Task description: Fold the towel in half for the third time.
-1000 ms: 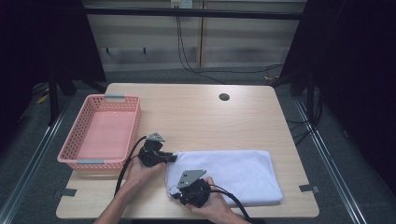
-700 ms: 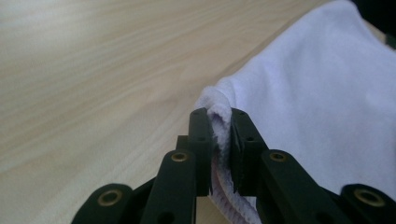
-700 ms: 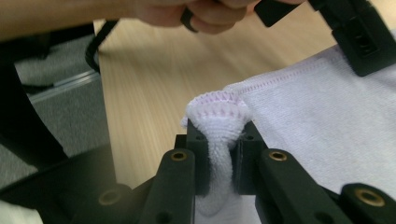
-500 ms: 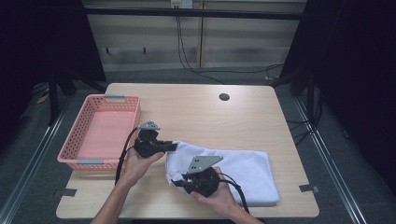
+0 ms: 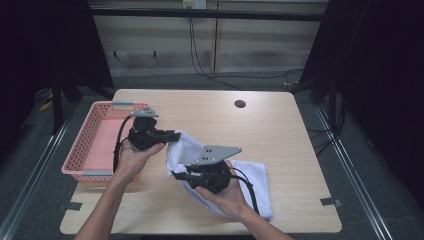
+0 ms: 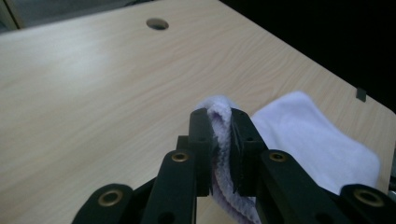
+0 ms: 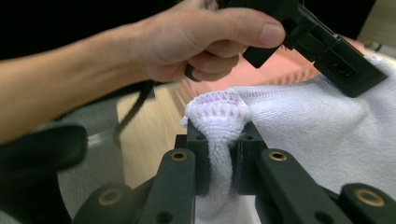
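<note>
— Tools first: our left tool (image 5: pixel 172 135) pinches one corner of the white towel (image 5: pixel 250 175), and our right tool (image 5: pixel 176 175) pinches the neighbouring corner nearer us. In the left gripper view a bunched hem is squeezed between its jaws; the right gripper view has a thick fold of terry clamped the same way, with the left hand (image 7: pixel 201 35) close beyond it.

— Where is the towel itself?

— Its left end hangs raised off the bench (image 5: pixel 280 125) between the two tools, while the rest trails down and lies on the wood at the near right. A pink basket (image 5: pixel 95 145) sits at the left edge, just behind our left hand.

— Which step do we seem to be on?

— We judge it as lifting one end, either to fold it across or to carry it to the basket. Next we would need both grips kept firm and level, so the edge stays taut and the trailing end follows without snagging.
</note>
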A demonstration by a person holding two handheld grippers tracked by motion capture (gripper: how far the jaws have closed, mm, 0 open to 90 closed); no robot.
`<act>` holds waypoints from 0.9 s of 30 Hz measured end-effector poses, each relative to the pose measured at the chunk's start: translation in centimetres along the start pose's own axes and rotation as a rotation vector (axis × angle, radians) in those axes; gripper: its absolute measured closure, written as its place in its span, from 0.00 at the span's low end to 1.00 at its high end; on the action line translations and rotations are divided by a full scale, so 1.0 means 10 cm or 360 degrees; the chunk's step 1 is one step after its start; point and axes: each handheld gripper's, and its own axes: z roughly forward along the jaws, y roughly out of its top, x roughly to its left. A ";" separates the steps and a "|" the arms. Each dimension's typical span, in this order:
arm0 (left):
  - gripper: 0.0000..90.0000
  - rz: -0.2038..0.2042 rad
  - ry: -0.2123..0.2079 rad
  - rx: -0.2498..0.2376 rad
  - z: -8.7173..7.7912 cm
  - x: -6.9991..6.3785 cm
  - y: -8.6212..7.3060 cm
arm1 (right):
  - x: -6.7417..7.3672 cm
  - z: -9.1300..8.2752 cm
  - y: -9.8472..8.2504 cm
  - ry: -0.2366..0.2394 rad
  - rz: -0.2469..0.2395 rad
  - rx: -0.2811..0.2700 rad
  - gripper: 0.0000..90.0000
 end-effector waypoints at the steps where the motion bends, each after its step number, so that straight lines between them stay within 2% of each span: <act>1: 0.90 0.0025 0.0019 0.0004 -0.04 -0.02 0.03 | 0.01 0.00 0.04 0.0001 -0.0007 -0.0019 0.89; 4: 0.90 0.0027 0.0044 0.0041 -0.06 -0.04 0.03 | 0.03 0.00 0.05 0.0029 0.0004 -0.0055 0.89; 7: 0.90 0.0017 0.0024 0.0076 0.06 -0.05 -0.05 | 0.02 0.01 -0.06 0.0026 0.0025 -0.0037 0.89; 10: 0.90 0.0014 -0.0007 0.0102 0.21 -0.10 -0.10 | -0.01 -0.06 -0.19 0.0013 0.0073 -0.0039 0.89; 15: 0.90 0.0046 -0.0092 0.0131 0.46 -0.28 -0.03 | -0.03 -0.31 -0.33 -0.0043 0.0110 -0.0055 0.89; 18: 0.90 0.0077 -0.0111 0.0163 0.61 -0.42 0.04 | -0.03 -0.47 -0.40 -0.0090 0.0109 -0.0053 0.89; 22: 0.90 0.0149 -0.0162 0.0200 0.83 -0.63 0.13 | -0.04 -0.68 -0.51 -0.0135 0.0117 -0.0048 0.88; 24: 0.89 0.0169 -0.0172 0.0236 0.95 -0.71 0.16 | -0.05 -0.79 -0.58 -0.0158 0.0122 -0.0040 0.88; 27: 0.89 0.0180 -0.0226 0.0269 1.19 -0.82 0.13 | -0.09 -0.96 -0.75 -0.0199 0.0167 -0.0012 0.88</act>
